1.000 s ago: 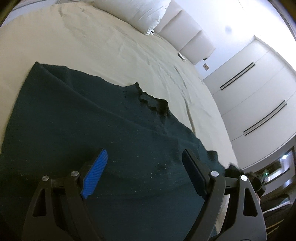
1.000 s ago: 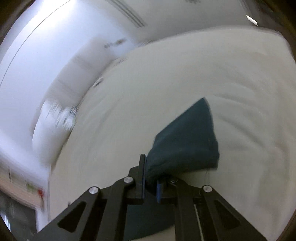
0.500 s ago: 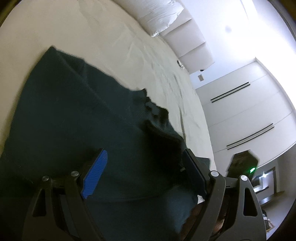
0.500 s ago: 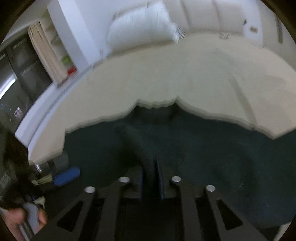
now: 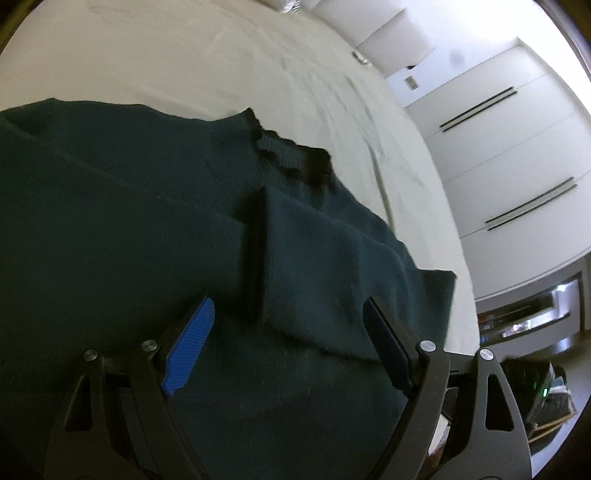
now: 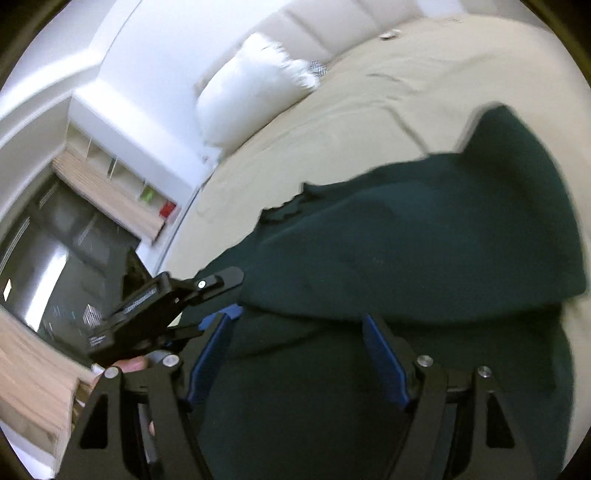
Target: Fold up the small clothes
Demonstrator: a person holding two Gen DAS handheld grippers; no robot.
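A dark green sweater (image 5: 110,203) lies flat on the beige bed (image 5: 184,55), neckline (image 5: 284,155) toward the far side. One sleeve (image 5: 325,266) is folded over the body, its cuff edge near the middle. My left gripper (image 5: 288,306) hovers over that sleeve; its jaws are closing slightly and the pads touch nothing. In the right wrist view the sweater (image 6: 424,240) fills the lower right. My right gripper (image 6: 299,314) stands above it with jaws opening and no cloth between them. A finger (image 6: 221,278) of the left gripper shows at the left.
A white pillow (image 6: 251,96) and padded headboard (image 5: 388,33) are at the bed's far end. White wardrobe doors (image 5: 498,147) stand past the bed's right edge. Open shelves (image 6: 122,177) and dark floor lie off the left side. A person's hand (image 6: 129,365) holds the left tool.
The right gripper carried the sleeve over the sweater's body, let it go and opened. The sleeve now lies folded across the body. The left gripper shifted over it.
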